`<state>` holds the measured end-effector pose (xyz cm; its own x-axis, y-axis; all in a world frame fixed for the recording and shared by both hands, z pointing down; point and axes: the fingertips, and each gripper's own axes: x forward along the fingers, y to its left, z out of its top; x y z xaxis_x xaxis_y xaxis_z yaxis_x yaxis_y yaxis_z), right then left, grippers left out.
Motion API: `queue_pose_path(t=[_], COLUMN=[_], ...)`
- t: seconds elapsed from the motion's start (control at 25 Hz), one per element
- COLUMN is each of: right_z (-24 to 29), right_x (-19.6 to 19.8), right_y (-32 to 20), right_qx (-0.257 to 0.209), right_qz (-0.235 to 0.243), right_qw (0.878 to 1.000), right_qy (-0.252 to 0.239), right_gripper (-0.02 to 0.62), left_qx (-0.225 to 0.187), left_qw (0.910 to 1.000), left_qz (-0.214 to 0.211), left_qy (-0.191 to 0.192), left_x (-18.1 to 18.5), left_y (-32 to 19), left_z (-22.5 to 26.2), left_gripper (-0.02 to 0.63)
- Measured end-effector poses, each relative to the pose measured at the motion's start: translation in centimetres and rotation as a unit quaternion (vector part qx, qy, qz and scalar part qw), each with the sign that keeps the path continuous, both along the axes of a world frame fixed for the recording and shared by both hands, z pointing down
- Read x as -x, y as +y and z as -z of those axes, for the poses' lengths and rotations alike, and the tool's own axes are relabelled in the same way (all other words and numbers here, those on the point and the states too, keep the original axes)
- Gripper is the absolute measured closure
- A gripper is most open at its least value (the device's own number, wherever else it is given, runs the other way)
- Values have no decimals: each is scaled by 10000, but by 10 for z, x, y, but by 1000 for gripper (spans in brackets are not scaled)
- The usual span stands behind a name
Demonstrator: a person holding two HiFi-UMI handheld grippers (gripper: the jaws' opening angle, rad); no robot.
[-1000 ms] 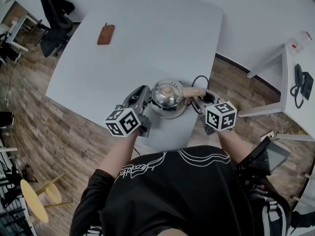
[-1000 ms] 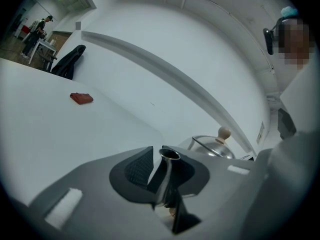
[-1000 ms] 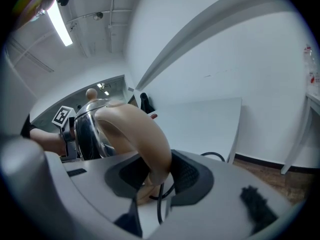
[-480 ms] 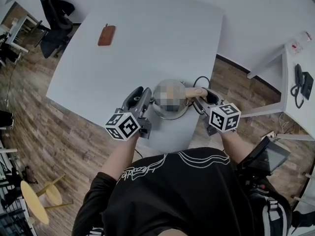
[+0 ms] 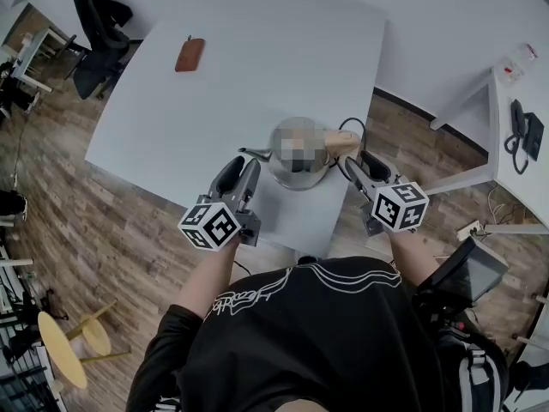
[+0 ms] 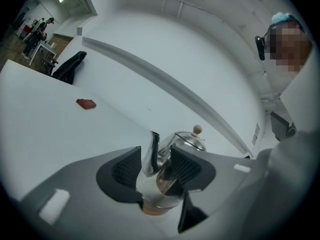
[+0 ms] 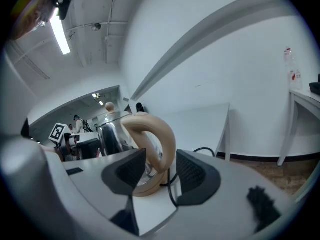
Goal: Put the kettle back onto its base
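The steel kettle (image 5: 297, 177) stands upright on its tan base (image 6: 152, 209) at the near right corner of the white table (image 5: 257, 67). My left gripper (image 5: 239, 169) hovers just short of the spout (image 6: 151, 151). Its jaws are opening, and the pads (image 6: 125, 168) touch nothing. My right gripper (image 5: 361, 164) sits just behind the beige handle (image 7: 156, 134). Its jaws are opening too, with the handle seen between the pads (image 7: 192, 171) but clear of them. In both gripper views the kettle (image 7: 111, 134) fills the gap ahead of the jaws.
A black power cord (image 5: 350, 127) loops off the table's right edge behind the kettle. A brown case (image 5: 190, 54) lies far across the table. A black chair (image 5: 94, 24) stands at the far left, and a side desk with a phone (image 5: 523, 136) at the right.
Both grippers have drawn back from the kettle toward the person, and their jaws have spread apart. The kettle stays upright on its base.
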<state>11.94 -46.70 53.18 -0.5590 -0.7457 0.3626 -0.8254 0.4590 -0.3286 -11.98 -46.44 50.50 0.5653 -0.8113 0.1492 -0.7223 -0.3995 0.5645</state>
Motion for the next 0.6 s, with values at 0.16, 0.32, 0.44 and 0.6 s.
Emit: queue_pose_path(t=[0.16,0.32,0.44,0.6], right_z=[33,69,94,117], right_x=[8,19,23,45], right_y=[41,95,132,198], right_qx=[-103,-177,-318,-567], right_qz=[12,157,130,507], right_qw=[9990,9979,9970,9907], right_qy=[-443,-605,-699,-1127], right_gripper=[410,415,550,586], left_qx=[-61,-192,-160,-305], left_qw=[9997,9973,9949,9904], left_qz=[-203,-703,-995,-1336], left_qy=[120,61,-72,-193], left_x=[-6,-21,-29,-34], left_y=[39,92,133,198], left_z=[21,52,66,85], left_gripper=[437,473,530,615])
